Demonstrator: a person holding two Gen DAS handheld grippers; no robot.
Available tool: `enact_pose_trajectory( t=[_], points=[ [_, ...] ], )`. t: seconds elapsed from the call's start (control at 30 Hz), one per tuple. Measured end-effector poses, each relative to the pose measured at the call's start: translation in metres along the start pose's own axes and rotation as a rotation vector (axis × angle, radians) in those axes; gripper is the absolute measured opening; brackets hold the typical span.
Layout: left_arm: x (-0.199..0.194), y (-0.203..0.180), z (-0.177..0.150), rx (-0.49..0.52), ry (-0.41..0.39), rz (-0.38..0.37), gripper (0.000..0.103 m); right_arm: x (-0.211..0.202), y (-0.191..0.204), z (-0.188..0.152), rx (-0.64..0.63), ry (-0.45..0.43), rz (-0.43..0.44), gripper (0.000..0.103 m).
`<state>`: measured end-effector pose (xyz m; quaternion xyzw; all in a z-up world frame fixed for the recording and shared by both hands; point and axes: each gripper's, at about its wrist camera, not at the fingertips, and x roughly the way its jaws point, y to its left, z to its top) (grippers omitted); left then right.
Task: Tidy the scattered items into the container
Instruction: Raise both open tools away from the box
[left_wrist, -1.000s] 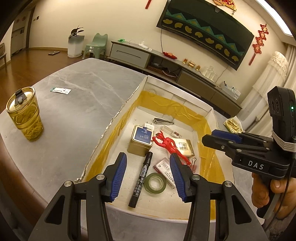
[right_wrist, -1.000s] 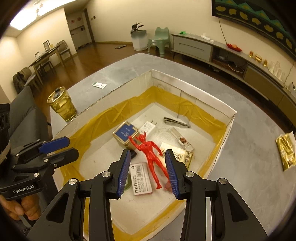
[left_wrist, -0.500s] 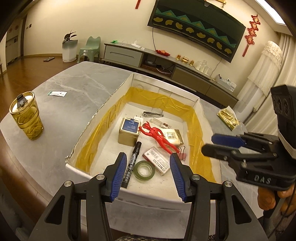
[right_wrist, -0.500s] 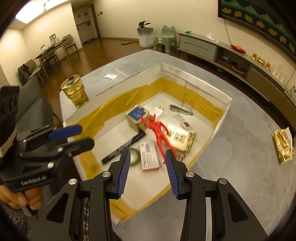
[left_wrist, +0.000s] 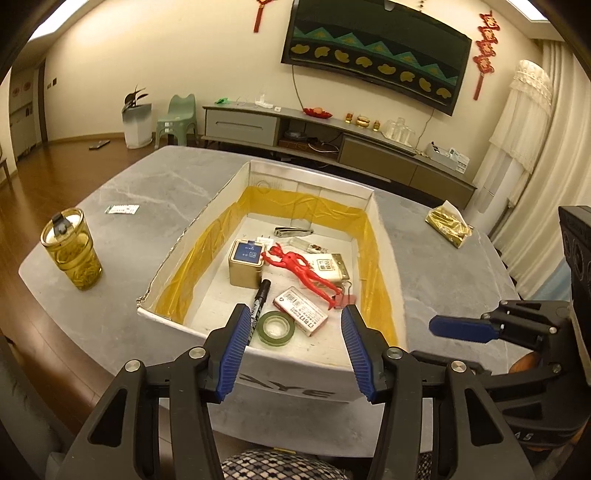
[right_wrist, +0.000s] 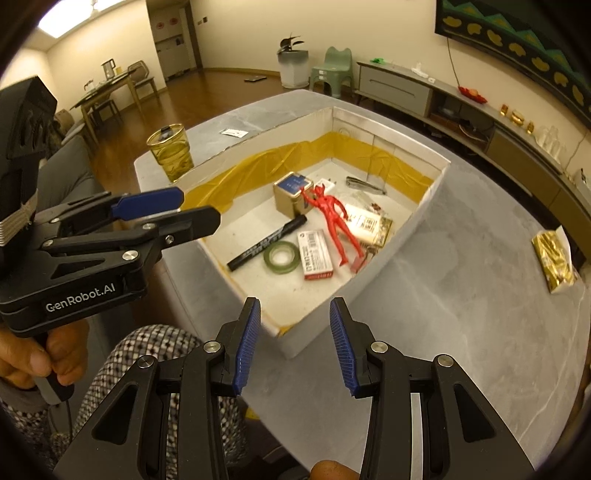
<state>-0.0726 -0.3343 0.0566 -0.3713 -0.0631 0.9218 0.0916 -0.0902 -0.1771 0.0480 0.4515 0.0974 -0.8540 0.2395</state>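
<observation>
in the left wrist view, the left gripper (left_wrist: 293, 349) was held above the near wall of the container (left_wrist: 295, 384), fingers spread with nothing between them. inside the container lay a black marker (left_wrist: 260, 299), a roll of green tape (left_wrist: 276, 328), a white barcoded box (left_wrist: 301, 311), a red figure (left_wrist: 301, 273), a square tin (left_wrist: 245, 267), a gold-edged packet (left_wrist: 330, 267) and a nail clipper (left_wrist: 293, 232). on the grey surface (left_wrist: 147, 192) outside the container stood a lidded glass of tea (left_wrist: 72, 253), with a small card (left_wrist: 122, 209) beyond it and a gold foil pack (left_wrist: 448, 226) at the far right. the right gripper (left_wrist: 460, 328) appeared at the right edge, level and pointing left; its finger gap could not be judged here. judged from this layout, the sorting step looked largely done, and the next move would call for deciding whether the card or the foil pack counted as scattered, then reaching well past the container wall for it. in the right wrist view, the right gripper (right_wrist: 293, 343) was held over the near corner of the container (right_wrist: 373, 269), fingers spread and empty, tilted down toward the surface (right_wrist: 461, 295). the left gripper (right_wrist: 166, 210) entered from the left, gripped from below by a hand (right_wrist: 37, 362), fingers parted and empty, tips above the near-left container wall. the foil pack (right_wrist: 554, 258) lay well apart to the right, the card (right_wrist: 233, 132) beyond the glass (right_wrist: 170, 153).
</observation>
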Motion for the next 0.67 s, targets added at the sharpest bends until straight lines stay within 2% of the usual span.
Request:
enact_pose_trajectory(
  t=[0.3,0.47,0.67],
  points=[
    [-0.017,-0.013,-0.008,0.024,-0.011,0.0,0.053,-0.012,0.006,-0.012,0.048,0.0,0.041,0.042],
    [-0.025,-0.017,-0.01,0.034,-0.02,-0.001,0.053,-0.023,0.014,-0.016,0.045,-0.04,0.038,0.042],
    [-0.03,-0.019,-0.013,0.036,-0.024,-0.004,0.053,-0.029,0.02,-0.017,0.035,-0.048,0.023,0.042]
  ],
)
